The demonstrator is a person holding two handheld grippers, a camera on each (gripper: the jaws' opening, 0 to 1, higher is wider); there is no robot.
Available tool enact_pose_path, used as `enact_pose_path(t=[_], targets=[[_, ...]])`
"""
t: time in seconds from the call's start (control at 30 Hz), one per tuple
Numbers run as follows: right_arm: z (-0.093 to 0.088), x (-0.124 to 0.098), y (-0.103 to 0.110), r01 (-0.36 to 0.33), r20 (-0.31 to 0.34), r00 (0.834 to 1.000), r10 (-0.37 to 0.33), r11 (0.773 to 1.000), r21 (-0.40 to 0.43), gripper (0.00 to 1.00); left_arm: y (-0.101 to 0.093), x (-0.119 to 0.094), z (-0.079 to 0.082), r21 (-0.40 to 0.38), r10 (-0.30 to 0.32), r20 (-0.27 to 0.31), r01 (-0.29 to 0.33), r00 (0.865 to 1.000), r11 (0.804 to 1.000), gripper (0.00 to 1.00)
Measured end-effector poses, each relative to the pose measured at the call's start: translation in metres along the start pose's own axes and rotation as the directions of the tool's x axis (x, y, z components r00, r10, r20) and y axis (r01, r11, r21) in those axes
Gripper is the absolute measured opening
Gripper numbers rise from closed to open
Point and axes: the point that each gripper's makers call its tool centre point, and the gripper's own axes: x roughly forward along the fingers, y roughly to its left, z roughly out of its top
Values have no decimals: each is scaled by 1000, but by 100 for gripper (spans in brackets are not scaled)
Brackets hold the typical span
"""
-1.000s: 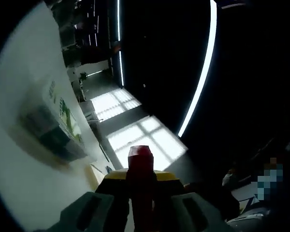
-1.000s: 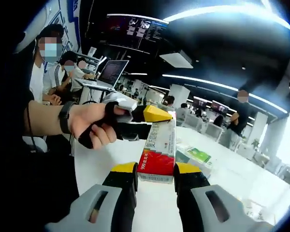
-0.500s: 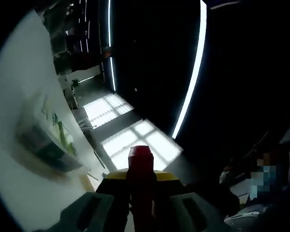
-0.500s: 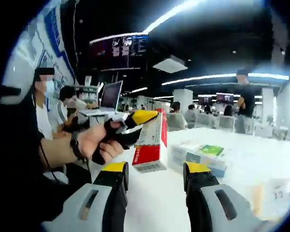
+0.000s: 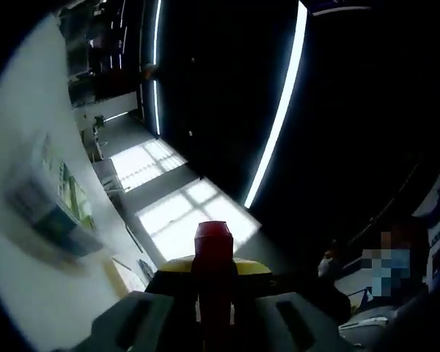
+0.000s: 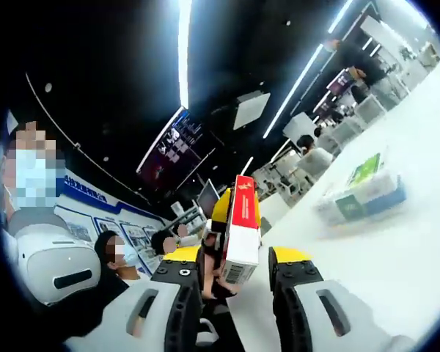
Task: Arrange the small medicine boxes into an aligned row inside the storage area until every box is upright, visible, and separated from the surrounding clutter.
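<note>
A red-and-white medicine box (image 6: 240, 233) stands upright in the air, and my left gripper (image 6: 221, 210) with yellow tips is shut on it from behind. In the left gripper view, the box's red end (image 5: 213, 238) sticks up between the left gripper's (image 5: 214, 265) shut jaws. My right gripper (image 6: 235, 258) is open, and the box sits in the gap between its jaws. I cannot tell whether the jaws touch it. A clear container of green-labelled boxes (image 6: 361, 193) lies on the white table (image 6: 396, 257), blurred in the left gripper view (image 5: 55, 209).
People sit at desks with laptops behind the held box (image 6: 121, 253). A person in a white top (image 6: 44, 257) is close on the left. The white table (image 5: 29, 286) runs along the left of the left gripper view.
Both views have rolled and tilted with the hands. The right gripper's jaws have narrowed since half a second ago, and the held box now sits between them. The left gripper keeps its hold.
</note>
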Motion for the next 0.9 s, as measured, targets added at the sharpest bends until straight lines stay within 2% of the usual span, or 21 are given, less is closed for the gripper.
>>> enact_pose_path(t=[0.07, 0.13, 0.33, 0.5, 0.57, 0.63, 0.7, 0.77, 0.9], targets=[[3, -1, 0, -10, 27, 1000, 9, 999, 35, 24, 1, 1, -2, -11, -2, -2, 2, 1000, 1000, 15], [1, -2, -2, -16, 16, 1000, 15, 998, 56, 18, 0, 2, -3, -17, -5, -5, 5, 1000, 1000, 15], [-6, -4, -1, 2, -13, 1000, -1, 992, 129, 15, 2, 2, -6, -13, 7, -20, -7, 1000, 1000, 15], [-8, -6, -1, 21, -35, 999, -17, 992, 125, 14, 4, 2, -8, -18, 16, -37, -17, 999, 1000, 17], [-9, -6, -2, 34, -46, 999, -29, 992, 119, 14, 5, 2, -7, 2, 29, -43, -29, 999, 1000, 23], [-10, -6, -4, 45, -50, 998, -39, 992, 114, 14, 7, 2, -6, 13, 46, -41, -45, 998, 999, 34], [-9, -9, -7, 46, -38, 998, -41, 989, 142, 14, 9, 1, -7, 75, 72, -61, -67, 996, 995, 37], [-3, -13, -9, 38, -12, 999, -36, 984, 173, 14, 12, -1, -6, 157, 102, -76, -89, 992, 984, 44], [11, -25, -18, 75, 19, 997, -80, 980, 186, 14, 20, -9, 3, 290, 182, -59, -157, 982, 944, 67]])
